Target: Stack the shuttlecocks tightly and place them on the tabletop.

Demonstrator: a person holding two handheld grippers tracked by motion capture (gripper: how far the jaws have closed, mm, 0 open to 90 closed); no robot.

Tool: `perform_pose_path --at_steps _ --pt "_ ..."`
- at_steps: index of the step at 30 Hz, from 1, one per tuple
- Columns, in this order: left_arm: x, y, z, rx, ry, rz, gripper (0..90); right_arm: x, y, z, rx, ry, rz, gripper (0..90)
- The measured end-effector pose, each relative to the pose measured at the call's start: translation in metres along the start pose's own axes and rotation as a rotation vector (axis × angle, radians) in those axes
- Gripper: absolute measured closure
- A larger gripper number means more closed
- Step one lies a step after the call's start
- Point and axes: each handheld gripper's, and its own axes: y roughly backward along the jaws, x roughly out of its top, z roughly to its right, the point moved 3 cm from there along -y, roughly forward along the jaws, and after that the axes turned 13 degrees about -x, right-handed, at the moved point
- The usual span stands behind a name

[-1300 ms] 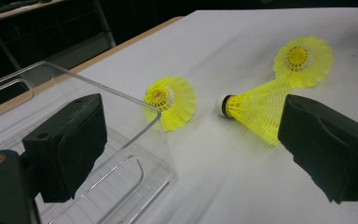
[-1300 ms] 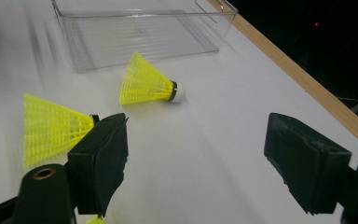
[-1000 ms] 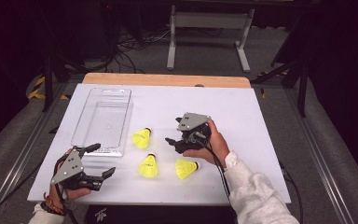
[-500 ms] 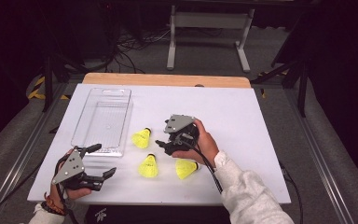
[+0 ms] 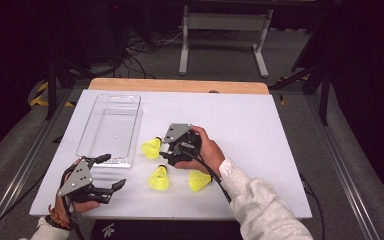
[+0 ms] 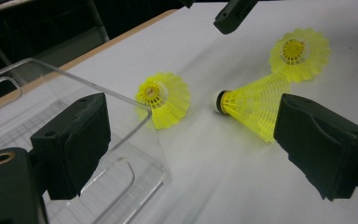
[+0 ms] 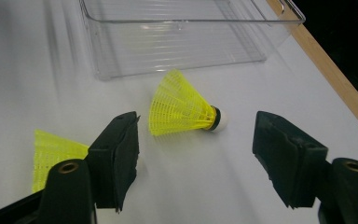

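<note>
I judge nothing is packed yet: the clear tray (image 5: 109, 131), upper left on the worktop (image 5: 280, 130), is empty. Three shuttlecocks lie mid-frame. My right gripper (image 7: 196, 154), fingers apart, frames the nearest shuttlecock (image 7: 182, 109); left gripper (image 5: 96, 176) waits, fingers apart.

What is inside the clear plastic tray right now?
The clear tray looks empty; its ribbed floor shows through. All three yellow shuttlecocks lie outside on the white table. Nothing covers its inside.

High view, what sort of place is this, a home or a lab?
Probably a lab or recording studio: a white table on a dark floor strewn with cables, a metal stand behind, and a person holding a camera-fitted right gripper.
</note>
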Motion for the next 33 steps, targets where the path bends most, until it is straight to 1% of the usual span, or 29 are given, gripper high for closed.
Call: perform_pose_path --at_steps 1,2,3,4,5,6,7,8,9,10,12,13,14,15,16,17,18,19,20,21,23,25,26,29,30,32,33 --pt "0.006 -0.004 -0.006 0.015 -0.016 -0.027 13.9 -0.001 0.003 0.002 0.007 -0.017 0.013 31.6" --pt "0.012 -0.008 -0.012 0.000 -0.015 -0.043 15.8 -0.003 0.007 0.006 -0.001 -0.040 0.030 30.2" --pt "0.012 -0.008 -0.012 0.000 -0.015 -0.043 16.8 -0.005 0.013 0.011 -0.006 -0.068 0.052 29.4" --pt "0.015 -0.013 -0.017 -0.020 -0.003 -0.055 16.8 -0.005 0.013 0.011 -0.006 -0.068 0.052 29.4" --pt "0.018 -0.018 -0.021 -0.017 -0.008 -0.088 18.5 -0.007 0.017 0.016 -0.014 -0.090 0.067 28.5" --pt "0.020 -0.023 -0.025 -0.016 -0.020 -0.122 19.9 -0.009 0.020 0.019 -0.028 -0.099 0.071 27.0" --pt "0.023 -0.030 -0.030 -0.031 -0.009 -0.152 20.1 -0.011 0.023 0.021 -0.045 -0.103 0.075 26.3" --pt "0.025 -0.037 -0.035 -0.033 0.002 -0.187 20.2 -0.013 0.027 0.023 -0.051 -0.109 0.083 25.9" --pt "0.027 -0.041 -0.038 -0.031 0.000 -0.209 21.9 -0.015 0.030 0.025 -0.060 -0.115 0.091 25.4" --pt "0.030 -0.049 -0.043 -0.040 0.004 -0.240 23.0 -0.017 0.033 0.026 -0.066 -0.120 0.096 25.1" --pt "0.035 -0.061 -0.052 -0.029 0.004 -0.298 25.4 -0.025 0.045 0.031 -0.096 -0.128 0.109 24.5" --pt "0.037 -0.067 -0.056 -0.020 -0.004 -0.333 28.4 -0.031 0.052 0.034 -0.108 -0.136 0.118 24.2" --pt "0.037 -0.067 -0.056 -0.020 -0.004 -0.333 31.3 -0.031 0.052 0.034 -0.108 -0.136 0.118 24.2" --pt "0.039 -0.072 -0.059 -0.014 -0.003 -0.359 31.3 -0.038 0.060 0.038 -0.127 -0.145 0.124 23.2" --pt "0.043 -0.079 -0.063 -0.017 0.002 -0.393 32.8 -0.056 0.076 0.045 -0.161 -0.174 0.135 21.7" --pt "0.043 -0.079 -0.063 -0.017 0.002 -0.393 34.4 -0.056 0.076 0.045 -0.161 -0.174 0.135 21.7" --pt "0.045 -0.083 -0.064 -0.028 0.001 -0.422 34.4 -0.065 0.083 0.048 -0.179 -0.187 0.136 20.9" --pt "0.046 -0.085 -0.064 -0.019 -0.003 -0.443 36.1 -0.075 0.091 0.051 -0.190 -0.208 0.144 19.9" --pt "0.047 -0.088 -0.064 -0.008 -0.002 -0.460 36.2 -0.081 0.095 0.053 -0.195 -0.219 0.152 19.6" --pt "0.047 -0.090 -0.063 -0.014 0.002 -0.461 36.1 -0.089 0.100 0.054 -0.209 -0.236 0.158 19.5" --pt "0.047 -0.094 -0.060 -0.005 0.017 -0.478 36.5 -0.107 0.109 0.056 -0.232 -0.259 0.163 17.8" --pt "0.046 -0.096 -0.060 -0.005 0.026 -0.503 37.3 -0.117 0.114 0.057 -0.236 -0.281 0.171 17.8" --pt "0.047 -0.097 -0.060 0.003 0.023 -0.516 38.2 -0.121 0.116 0.057 -0.243 -0.289 0.169 17.7" --pt "0.050 -0.100 -0.062 0.014 0.023 -0.556 41.7 -0.129 0.121 0.058 -0.244 -0.307 0.170 17.4" --pt "0.051 -0.100 -0.063 0.015 0.021 -0.568 42.7 -0.131 0.122 0.058 -0.244 -0.312 0.170 17.2" --pt "0.056 -0.101 -0.065 0.017 0.007 -0.594 48.1 -0.134 0.123 0.058 -0.242 -0.316 0.169 17.1" --pt "0.057 -0.102 -0.066 0.009 0.001 -0.607 48.6 -0.134 0.123 0.057 -0.241 -0.318 0.165 17.1"
